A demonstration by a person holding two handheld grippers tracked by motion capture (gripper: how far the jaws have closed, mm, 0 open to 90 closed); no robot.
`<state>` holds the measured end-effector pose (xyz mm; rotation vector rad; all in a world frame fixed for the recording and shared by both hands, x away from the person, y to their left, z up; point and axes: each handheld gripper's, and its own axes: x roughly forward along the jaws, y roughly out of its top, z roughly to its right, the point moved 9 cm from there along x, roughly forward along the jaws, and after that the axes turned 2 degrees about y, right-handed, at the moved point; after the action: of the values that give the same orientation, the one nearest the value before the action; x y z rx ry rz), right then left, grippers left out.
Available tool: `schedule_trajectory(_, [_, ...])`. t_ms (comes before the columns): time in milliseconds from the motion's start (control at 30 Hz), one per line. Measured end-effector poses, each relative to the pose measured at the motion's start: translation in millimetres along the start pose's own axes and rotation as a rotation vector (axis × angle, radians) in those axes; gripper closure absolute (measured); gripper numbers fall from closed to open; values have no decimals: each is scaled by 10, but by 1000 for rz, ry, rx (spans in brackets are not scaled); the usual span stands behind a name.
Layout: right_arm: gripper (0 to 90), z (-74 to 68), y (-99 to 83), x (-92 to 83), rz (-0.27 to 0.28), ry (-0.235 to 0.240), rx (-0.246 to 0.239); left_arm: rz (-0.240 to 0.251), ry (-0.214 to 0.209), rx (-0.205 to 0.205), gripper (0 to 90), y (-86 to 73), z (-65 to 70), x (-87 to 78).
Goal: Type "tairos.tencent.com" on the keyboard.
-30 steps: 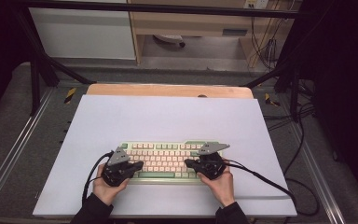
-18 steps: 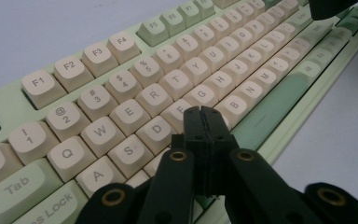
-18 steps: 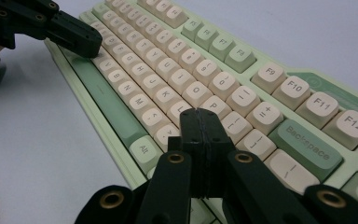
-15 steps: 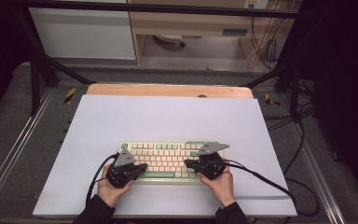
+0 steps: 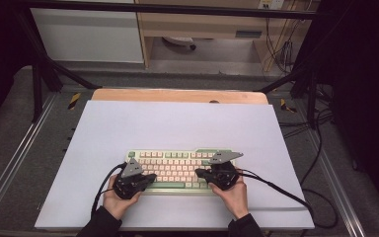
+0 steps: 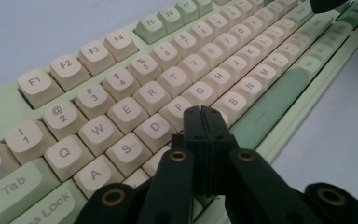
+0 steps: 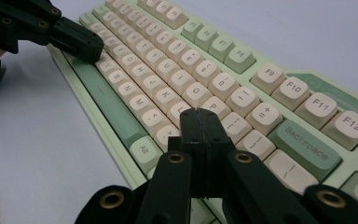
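Note:
A pale green keyboard (image 5: pixel 177 170) with cream keys lies on a white mat near the front of the table. My left gripper (image 5: pixel 151 177) is shut with nothing in it, its tips low over the left half of the keys. In the left gripper view the closed jaws (image 6: pixel 205 113) hover by the F and V keys of the keyboard (image 6: pixel 121 84). My right gripper (image 5: pixel 198 173) is shut and empty too, over the right half. In the right gripper view its tips (image 7: pixel 200 115) sit above the keys near P on the keyboard (image 7: pixel 191 70), and the left gripper (image 7: pixel 91 49) points in farther off.
The white mat (image 5: pixel 177 126) covers most of a wooden table (image 5: pixel 177 95). Black cables (image 5: pixel 276 187) trail from both grippers across the mat's front. Metal frame rails (image 5: pixel 10 163) run along both sides, with cabinets and loose wires beyond the far edge.

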<state>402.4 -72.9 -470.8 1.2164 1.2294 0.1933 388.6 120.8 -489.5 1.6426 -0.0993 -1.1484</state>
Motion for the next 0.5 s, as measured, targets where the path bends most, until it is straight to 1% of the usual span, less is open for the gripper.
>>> schedule_trajectory(200, [900, -1, 1, 15, 1, -3, -2, 11, 7, 0, 900, 3, -41, -88])
schedule_trajectory(300, [900, -13, 24, 30, 12, 5, 8, 19, 11, -6, 900, 3, -68, -135])
schedule_trajectory(400, [900, -15, 36, 56, 17, 6, 10, 28, 11, -10, 900, -9, -86, -184])
schedule_trajectory(500, [900, -7, 48, 80, 17, -1, 24, 32, 14, -19, 900, -27, -115, -225])
